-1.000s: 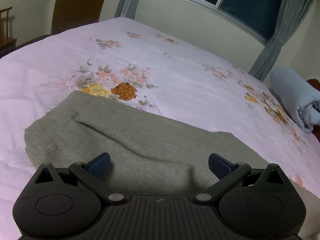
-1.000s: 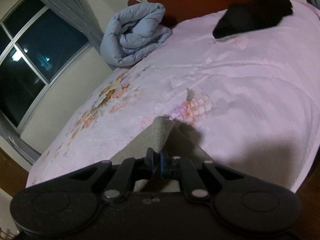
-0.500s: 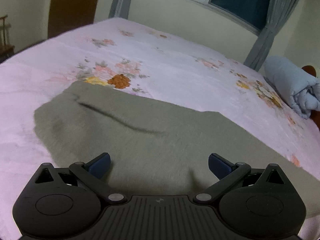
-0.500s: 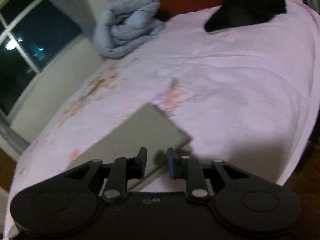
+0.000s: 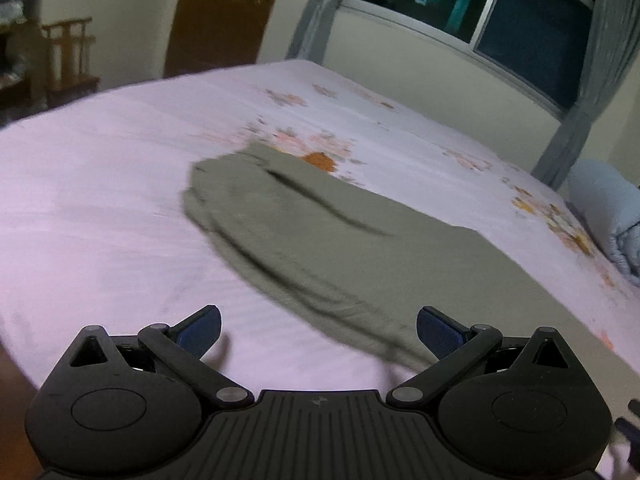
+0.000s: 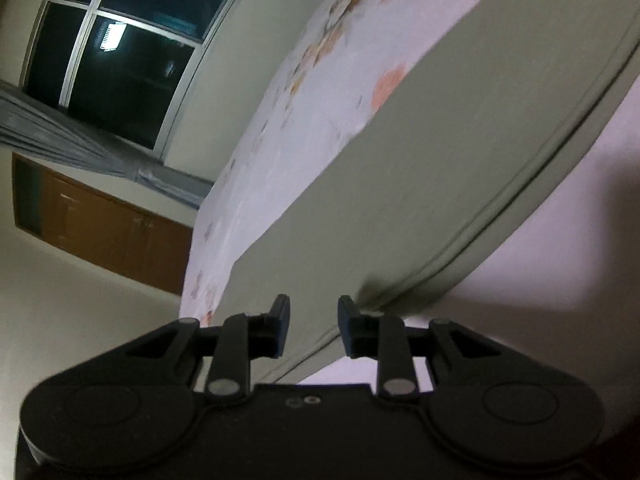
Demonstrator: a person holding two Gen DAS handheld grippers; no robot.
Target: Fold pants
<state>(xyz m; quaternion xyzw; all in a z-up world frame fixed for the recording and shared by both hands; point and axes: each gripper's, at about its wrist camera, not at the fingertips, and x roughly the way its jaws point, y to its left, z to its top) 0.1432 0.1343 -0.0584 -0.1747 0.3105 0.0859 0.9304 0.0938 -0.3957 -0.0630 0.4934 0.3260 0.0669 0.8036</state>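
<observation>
One pants (image 5: pixel 352 248) flat on bed (image 5: pixel 100 184)

The left camera looks from the bed's (image 5: pixel 100 184) near edge, down and across at the window (image 5: pixel 472 12). The right camera sits very low, close and tipped sideways. Both show the pants (image 5: pixel 360 256), bed, window and door (image 5: pixel 224 12).

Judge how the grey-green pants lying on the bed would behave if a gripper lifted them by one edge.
The pants would probably droop: they lie limp, following the pink bedspread. The layers stacked along the near edge may well slide apart when lifted. They look like thin, soft cloth, so likely light, and a push would probably bunch them.
</observation>
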